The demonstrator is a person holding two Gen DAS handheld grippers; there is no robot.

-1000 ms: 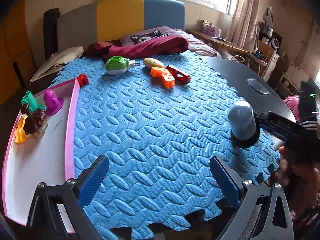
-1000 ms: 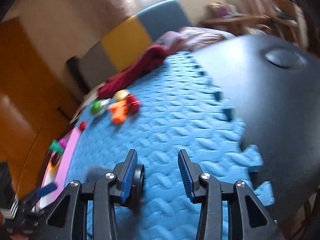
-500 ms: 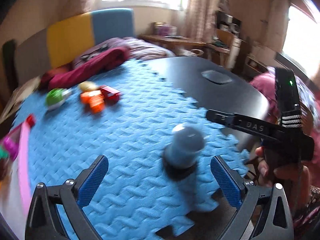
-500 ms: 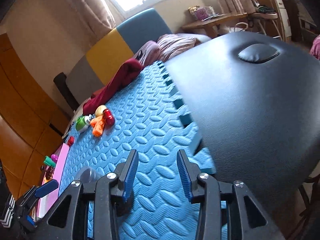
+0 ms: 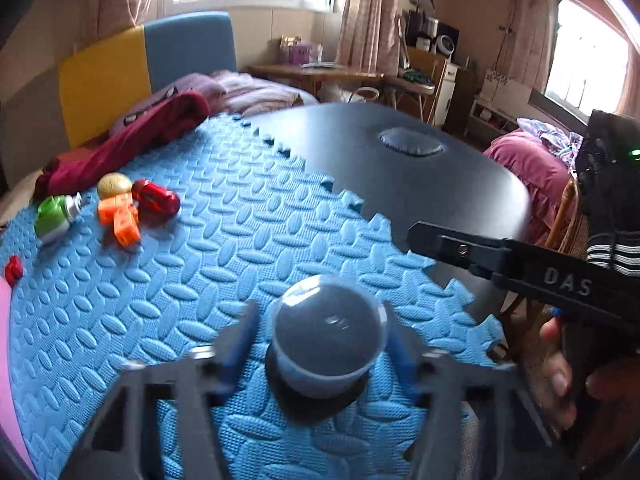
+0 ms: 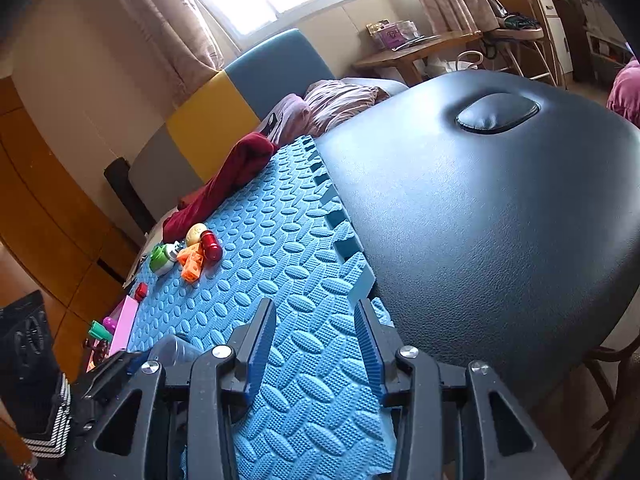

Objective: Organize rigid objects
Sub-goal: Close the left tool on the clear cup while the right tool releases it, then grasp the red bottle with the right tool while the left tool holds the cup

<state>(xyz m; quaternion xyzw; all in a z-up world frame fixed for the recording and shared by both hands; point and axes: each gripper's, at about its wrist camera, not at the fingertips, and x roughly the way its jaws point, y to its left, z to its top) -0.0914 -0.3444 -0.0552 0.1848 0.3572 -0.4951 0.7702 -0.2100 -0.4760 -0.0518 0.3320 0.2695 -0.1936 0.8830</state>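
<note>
Cup (image 5: 328, 340) on mat (image 5: 224, 248), between claw fingers (image 5: 236, 344).

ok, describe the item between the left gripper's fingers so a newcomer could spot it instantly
Start at the blue foam mat; at its near edge, between the fingers of the left gripper, stands a translucent grey domed capsule on a black base. The other toys sit far off at the mat's far left and are brightly coloured; this one alone is grey and see-through.

Black hand-held gripper (image 6: 316, 344), blue ribbed pads (image 6: 262, 336), silver screws, "DAS" marking.
</note>
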